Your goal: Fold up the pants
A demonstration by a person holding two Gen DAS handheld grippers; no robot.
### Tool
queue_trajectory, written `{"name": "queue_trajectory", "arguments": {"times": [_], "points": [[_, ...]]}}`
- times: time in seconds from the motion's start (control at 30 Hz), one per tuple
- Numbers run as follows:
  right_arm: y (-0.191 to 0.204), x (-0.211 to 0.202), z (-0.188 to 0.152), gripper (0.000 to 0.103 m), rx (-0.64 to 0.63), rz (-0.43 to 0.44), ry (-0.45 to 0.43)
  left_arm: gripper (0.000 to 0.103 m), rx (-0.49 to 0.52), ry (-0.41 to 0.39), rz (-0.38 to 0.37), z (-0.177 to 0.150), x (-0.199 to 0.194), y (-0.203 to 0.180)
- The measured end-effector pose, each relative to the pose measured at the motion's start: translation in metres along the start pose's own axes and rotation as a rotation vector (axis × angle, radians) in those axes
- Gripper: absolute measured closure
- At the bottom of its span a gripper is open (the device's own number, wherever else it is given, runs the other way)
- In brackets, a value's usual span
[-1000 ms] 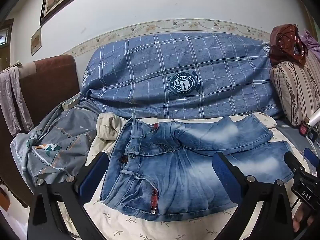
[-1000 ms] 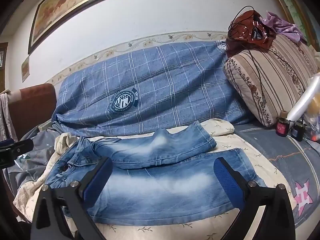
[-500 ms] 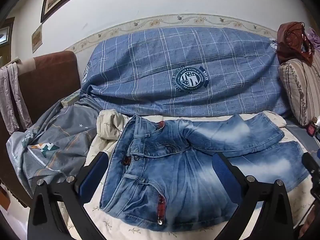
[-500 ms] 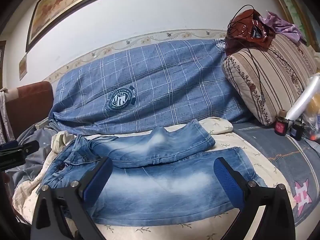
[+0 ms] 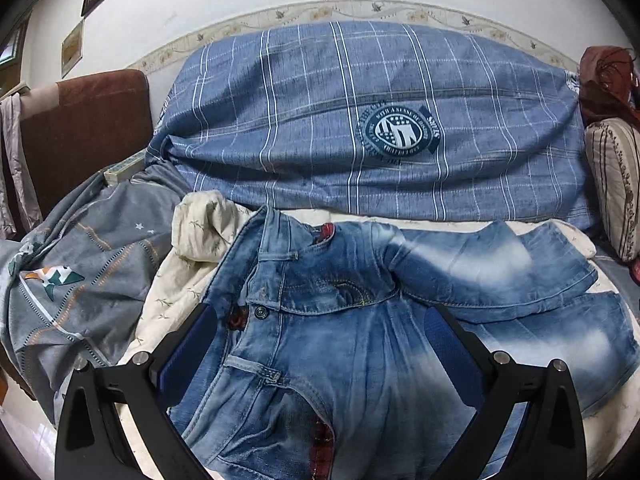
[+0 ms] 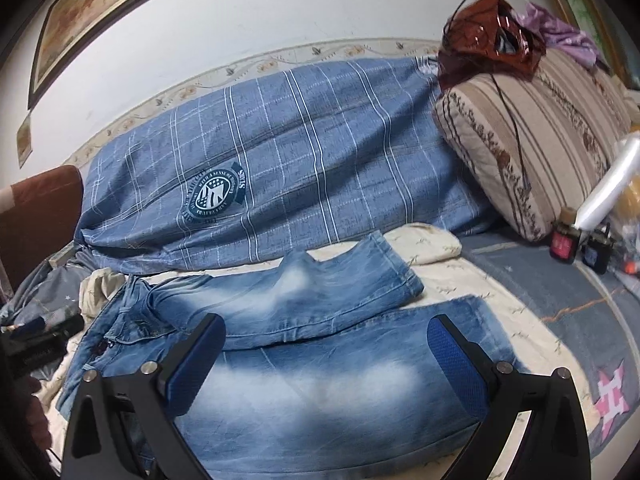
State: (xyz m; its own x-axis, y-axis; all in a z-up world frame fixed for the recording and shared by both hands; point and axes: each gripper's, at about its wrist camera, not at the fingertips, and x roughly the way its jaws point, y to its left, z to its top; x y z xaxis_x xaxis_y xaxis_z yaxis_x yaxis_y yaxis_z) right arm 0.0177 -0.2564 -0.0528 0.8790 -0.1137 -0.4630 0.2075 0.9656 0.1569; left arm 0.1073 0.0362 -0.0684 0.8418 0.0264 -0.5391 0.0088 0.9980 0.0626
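In the left wrist view we count one pair of jeans (image 5: 360, 344) lying flat on a cream sheet (image 5: 188, 280), waistband between the spread fingers of the left gripper (image 5: 320, 344). Compared with a second ago, the denim fills more of the frame. Behind lies one blue plaid duvet (image 5: 320, 128).

In the right wrist view we see two legs, one crossing the other, under the right gripper (image 6: 326, 350), its fingers apart. One striped pillow (image 6: 532, 140) and two small bottles (image 6: 578, 242) sit right.

Jeans (image 5: 360, 360): faded matt denim, bleached patches, between both jaws. Left gripper (image 5: 320, 340), right gripper (image 6: 326, 354): matt black plastic, blue textured pads (image 6: 452, 360), shiny metal screws. Quilt (image 6: 300, 168) beyond jaws: woven cloth.
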Motion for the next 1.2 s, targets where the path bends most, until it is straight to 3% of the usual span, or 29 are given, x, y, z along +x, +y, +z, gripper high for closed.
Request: {"name": "queue_trajectory", "arguments": {"times": [0.43,1.2], "points": [[0.026,0.003,-0.013,0.001,-0.078,0.045,0.041,0.000,0.015,-0.008,-0.015,0.001,-0.002,0.000],[0.030,0.008,-0.018,0.001,-0.094,0.042,0.075,0.000,-0.013,0.017,-0.008,-0.001,0.001,0.011]]}}
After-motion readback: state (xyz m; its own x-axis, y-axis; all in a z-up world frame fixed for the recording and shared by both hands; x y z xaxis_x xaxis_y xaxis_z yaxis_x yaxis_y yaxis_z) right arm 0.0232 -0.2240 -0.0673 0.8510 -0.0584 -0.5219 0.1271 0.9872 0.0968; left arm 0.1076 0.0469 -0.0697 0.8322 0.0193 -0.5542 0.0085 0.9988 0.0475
